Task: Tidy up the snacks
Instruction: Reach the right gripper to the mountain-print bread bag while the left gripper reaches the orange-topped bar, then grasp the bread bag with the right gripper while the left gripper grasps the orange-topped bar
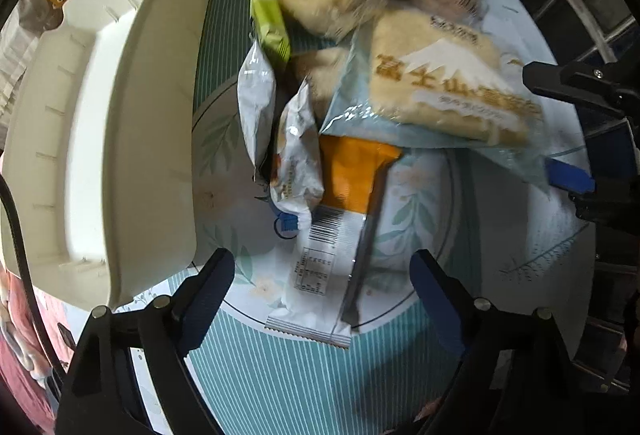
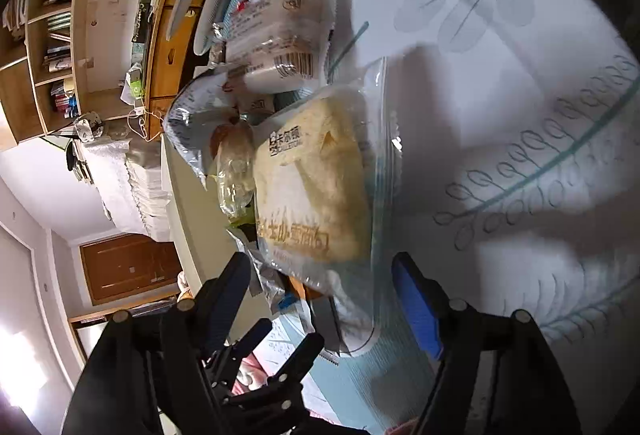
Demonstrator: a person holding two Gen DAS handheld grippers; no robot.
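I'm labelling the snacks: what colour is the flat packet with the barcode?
Orange on top, white at the barcode end: the flat packet, clearest in the left wrist view.

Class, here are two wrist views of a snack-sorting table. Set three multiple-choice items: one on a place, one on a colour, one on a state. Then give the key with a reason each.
1. Seen from the left wrist, where is the white bin relative to the snack pile?
A. left of it
B. right of it
C. under it

2. What colour is the upper half of the packet with the barcode?
A. purple
B. orange
C. black

3. What is the left gripper doing?
A. clamping the bin
C. holding a cup
B. open, gripping nothing

Key: 1 A, the bin stands left of the pile; 2 B, orange above the barcode; 3 B, its pads stand apart on either side of the packet.
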